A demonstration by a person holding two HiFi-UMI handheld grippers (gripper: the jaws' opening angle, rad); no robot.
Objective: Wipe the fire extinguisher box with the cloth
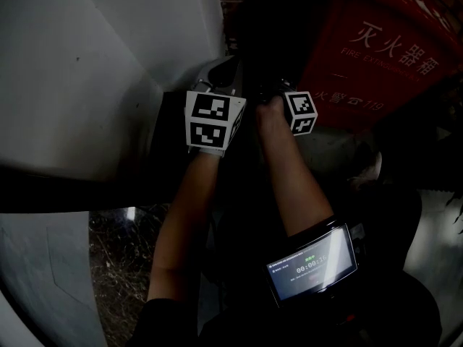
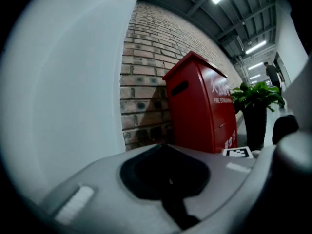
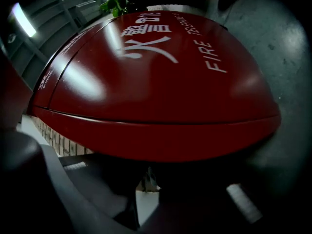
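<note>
The red fire extinguisher box (image 1: 376, 56) with white lettering stands at the upper right against a brick wall. In the right gripper view the fire extinguisher box (image 3: 156, 77) fills the frame, its sloped lid just above the jaws. My right gripper (image 3: 146, 172) has its jaws together in deep shadow; a small frayed dark bit shows at the tips, and I cannot tell what it is. My left gripper (image 2: 165, 146) is shut with nothing in it and points at the fire extinguisher box (image 2: 200, 106) from the left. Both grippers' marker cubes (image 1: 211, 120) sit side by side. No cloth shows plainly.
A white wall panel (image 2: 73, 82) stands left of the brick wall (image 2: 146, 77). A potted plant (image 2: 256, 106) stands right of the box in a corridor, with a person (image 2: 271, 73) far off. A timer screen (image 1: 312, 262) sits on my right forearm. A speckled floor (image 1: 119, 266) lies below.
</note>
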